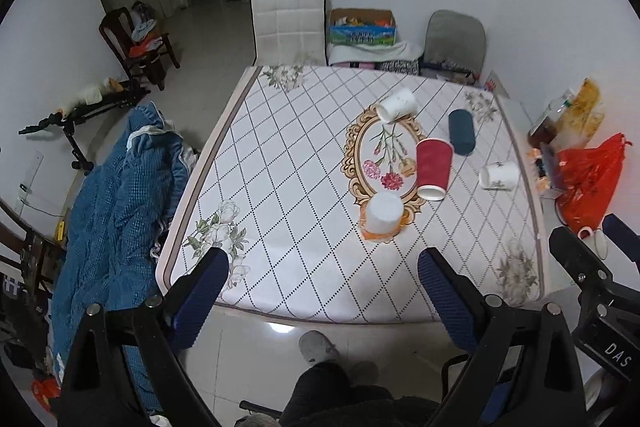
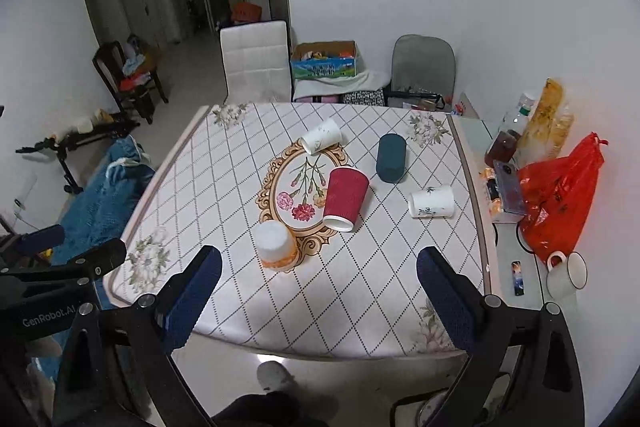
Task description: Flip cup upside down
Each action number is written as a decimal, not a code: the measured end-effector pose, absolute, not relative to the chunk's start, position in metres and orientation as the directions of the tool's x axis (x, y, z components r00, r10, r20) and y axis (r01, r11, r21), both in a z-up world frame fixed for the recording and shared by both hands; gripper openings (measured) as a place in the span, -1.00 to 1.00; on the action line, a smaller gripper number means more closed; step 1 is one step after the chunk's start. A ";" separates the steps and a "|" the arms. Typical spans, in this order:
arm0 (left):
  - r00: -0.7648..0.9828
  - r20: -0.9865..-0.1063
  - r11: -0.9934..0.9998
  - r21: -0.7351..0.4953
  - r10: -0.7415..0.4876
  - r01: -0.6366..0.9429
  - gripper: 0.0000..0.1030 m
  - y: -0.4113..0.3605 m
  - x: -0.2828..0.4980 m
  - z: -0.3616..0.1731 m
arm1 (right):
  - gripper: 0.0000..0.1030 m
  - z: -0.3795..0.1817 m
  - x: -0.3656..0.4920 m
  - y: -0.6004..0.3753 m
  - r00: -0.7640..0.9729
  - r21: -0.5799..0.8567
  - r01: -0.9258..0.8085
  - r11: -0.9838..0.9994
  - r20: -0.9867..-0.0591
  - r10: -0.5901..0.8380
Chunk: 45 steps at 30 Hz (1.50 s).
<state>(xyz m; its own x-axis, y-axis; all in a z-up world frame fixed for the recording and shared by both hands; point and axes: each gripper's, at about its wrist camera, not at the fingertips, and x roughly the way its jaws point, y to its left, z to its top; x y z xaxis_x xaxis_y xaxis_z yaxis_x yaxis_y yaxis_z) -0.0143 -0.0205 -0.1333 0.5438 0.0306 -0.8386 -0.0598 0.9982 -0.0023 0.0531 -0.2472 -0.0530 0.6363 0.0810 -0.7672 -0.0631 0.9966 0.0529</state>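
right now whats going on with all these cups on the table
A person holds two open grippers, left and right, above the near table edge, gripping nothing. One white-and-orange cup already stands upside down. The red cup, dark teal cup and two white cups lie on their sides, untouched.

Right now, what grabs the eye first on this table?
The red cup lying on its side across the oval flower motif at the table's centre. Around it lie a dark teal cup and two white cups, while the orange-banded cup nearest us already stands upside down.
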 end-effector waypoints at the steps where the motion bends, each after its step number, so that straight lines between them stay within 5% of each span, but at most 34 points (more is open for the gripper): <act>1: 0.551 -0.834 0.998 -0.003 0.030 -0.059 0.88 -0.021 -0.020 -0.129 | 0.94 -0.047 0.046 -0.249 0.643 0.053 -0.061 0.997 -0.762 0.080; 18: 0.628 -0.778 0.998 -0.016 0.028 -0.064 0.88 -0.029 -0.104 -0.083 | 0.95 0.023 -0.063 -0.254 0.712 0.043 -0.058 0.997 -0.699 0.071; 45: 0.640 -0.767 0.998 0.001 0.040 -0.062 0.88 0.004 -0.138 -0.082 | 0.95 0.035 -0.097 -0.210 0.698 0.037 -0.042 0.998 -0.714 0.056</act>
<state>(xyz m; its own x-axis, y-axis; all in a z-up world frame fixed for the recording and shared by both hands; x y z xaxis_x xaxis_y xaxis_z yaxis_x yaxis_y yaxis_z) -0.1384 0.0045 -0.0816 0.6400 0.0404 -0.7673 -0.0622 0.9981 0.0007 -0.0967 -0.2096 0.0353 0.6983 0.0562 -0.7136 -0.0422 0.9984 0.0373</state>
